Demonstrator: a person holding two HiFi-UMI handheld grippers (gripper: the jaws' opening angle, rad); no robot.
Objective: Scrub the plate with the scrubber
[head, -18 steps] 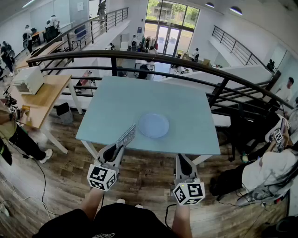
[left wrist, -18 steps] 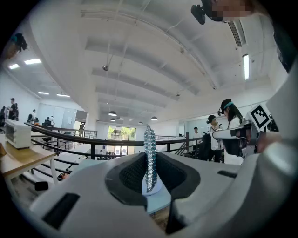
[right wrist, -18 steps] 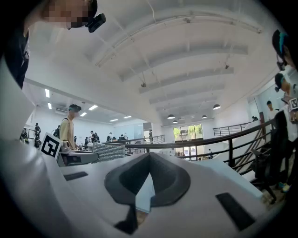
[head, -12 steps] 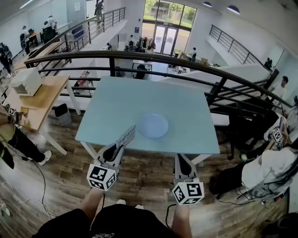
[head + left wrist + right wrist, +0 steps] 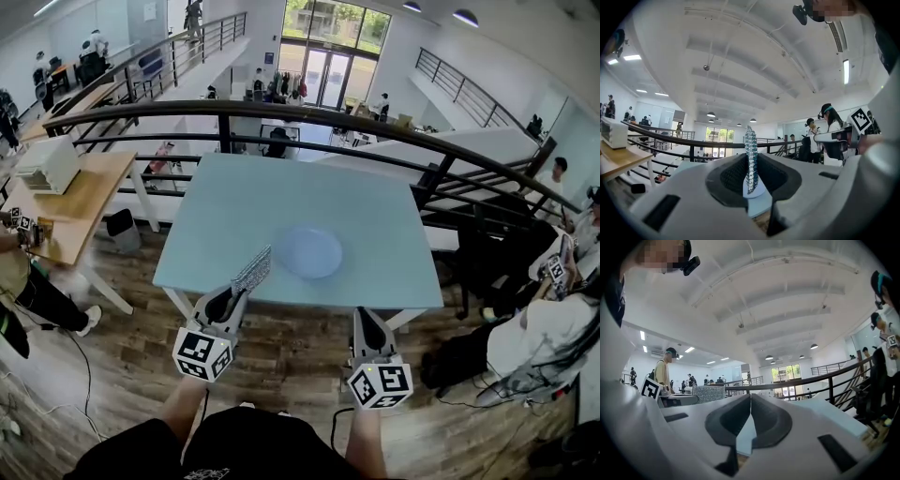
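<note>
A pale blue round plate (image 5: 309,251) lies on the light blue table (image 5: 281,202), near its front edge. My left gripper (image 5: 228,302) hovers at the table's front left edge, shut on a silvery mesh scrubber (image 5: 252,269) that sticks out toward the plate's left side. In the left gripper view the scrubber (image 5: 750,159) stands edge-on between the jaws, with the plate (image 5: 757,190) low behind it. My right gripper (image 5: 367,327) is held level just before the table's front edge, right of the plate; its jaws (image 5: 750,423) are shut with nothing between them.
A black railing (image 5: 281,117) runs behind the table. A wooden desk (image 5: 66,202) with a white box stands to the left. Seated people (image 5: 544,328) are close on the right. Wooden floor lies under my grippers.
</note>
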